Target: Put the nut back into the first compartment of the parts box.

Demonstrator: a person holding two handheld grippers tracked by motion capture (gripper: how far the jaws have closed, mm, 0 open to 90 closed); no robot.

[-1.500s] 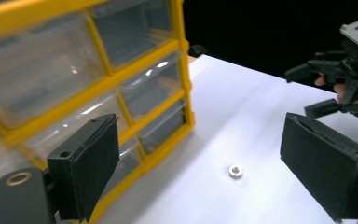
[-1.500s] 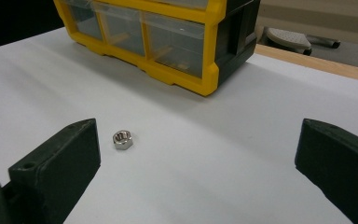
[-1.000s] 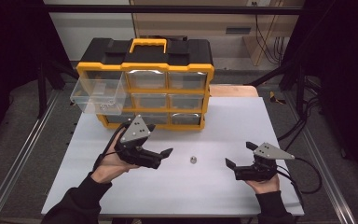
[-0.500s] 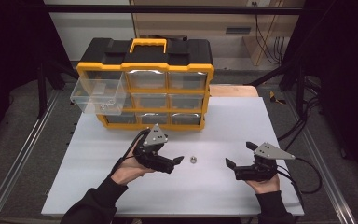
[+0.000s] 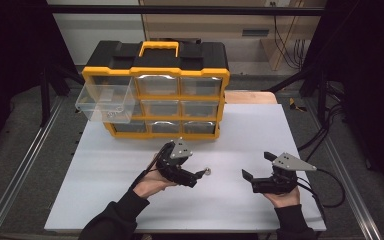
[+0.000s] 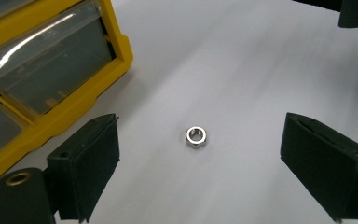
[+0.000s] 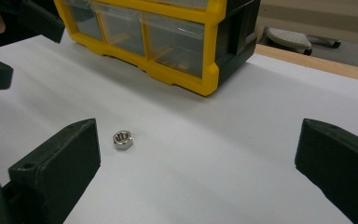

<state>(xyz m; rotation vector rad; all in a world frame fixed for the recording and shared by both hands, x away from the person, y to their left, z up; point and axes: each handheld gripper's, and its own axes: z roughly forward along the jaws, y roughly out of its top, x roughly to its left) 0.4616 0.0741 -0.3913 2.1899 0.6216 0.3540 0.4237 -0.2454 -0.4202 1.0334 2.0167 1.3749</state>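
The left gripper (image 5: 200,175) slides toward three o'clock across the table. Its open jaws now flank the nut (image 5: 208,171).

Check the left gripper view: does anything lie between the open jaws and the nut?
Nothing. In the left gripper view, the nut lies alone on bare white table, centred ahead of the open left gripper, untouched.

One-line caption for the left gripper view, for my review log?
Open left gripper poised around a small hex nut on the white table, beside the yellow drawer organizer.
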